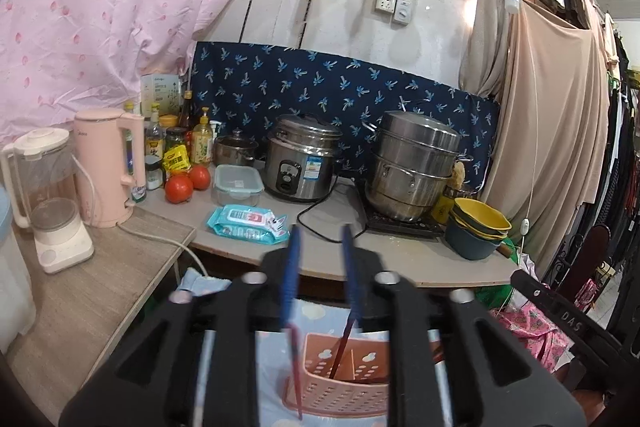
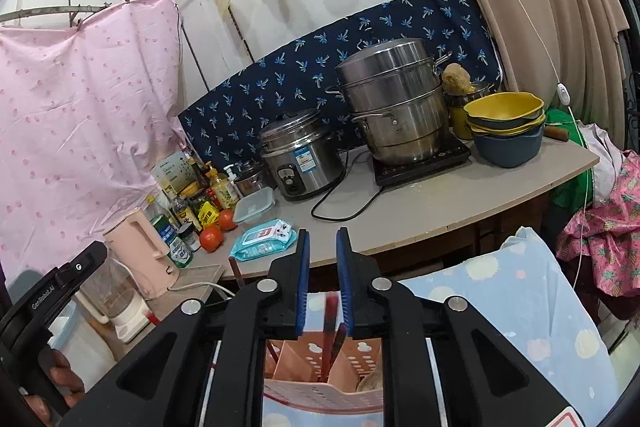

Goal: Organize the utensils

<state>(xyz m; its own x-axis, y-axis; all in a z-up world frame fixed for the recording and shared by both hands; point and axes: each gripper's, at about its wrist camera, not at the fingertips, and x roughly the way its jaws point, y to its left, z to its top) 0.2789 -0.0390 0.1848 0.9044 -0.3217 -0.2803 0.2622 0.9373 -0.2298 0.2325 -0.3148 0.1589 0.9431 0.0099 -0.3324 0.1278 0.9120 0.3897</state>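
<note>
A pink perforated utensil basket (image 1: 344,395) stands on a light blue patterned cloth (image 1: 280,343), right under both grippers. My left gripper (image 1: 321,231) is open above it. One dark red chopstick (image 1: 341,351) slants down from its right pad into the basket. Another chopstick (image 1: 295,367) hangs by the left pad in front of the basket's left edge. My right gripper (image 2: 324,233) is open too. Blurred red chopsticks (image 2: 330,319) sit loose in the gap between its pads, their lower ends in the basket (image 2: 304,359).
A grey counter (image 1: 384,259) ahead carries a rice cooker (image 1: 302,163), a steamer pot (image 1: 412,167) on a hob, stacked bowls (image 1: 480,227), a wipes pack (image 1: 248,225), tomatoes, bottles and a pink kettle (image 1: 110,167). A blender (image 1: 52,203) stands on the left shelf. Clothes hang at the right.
</note>
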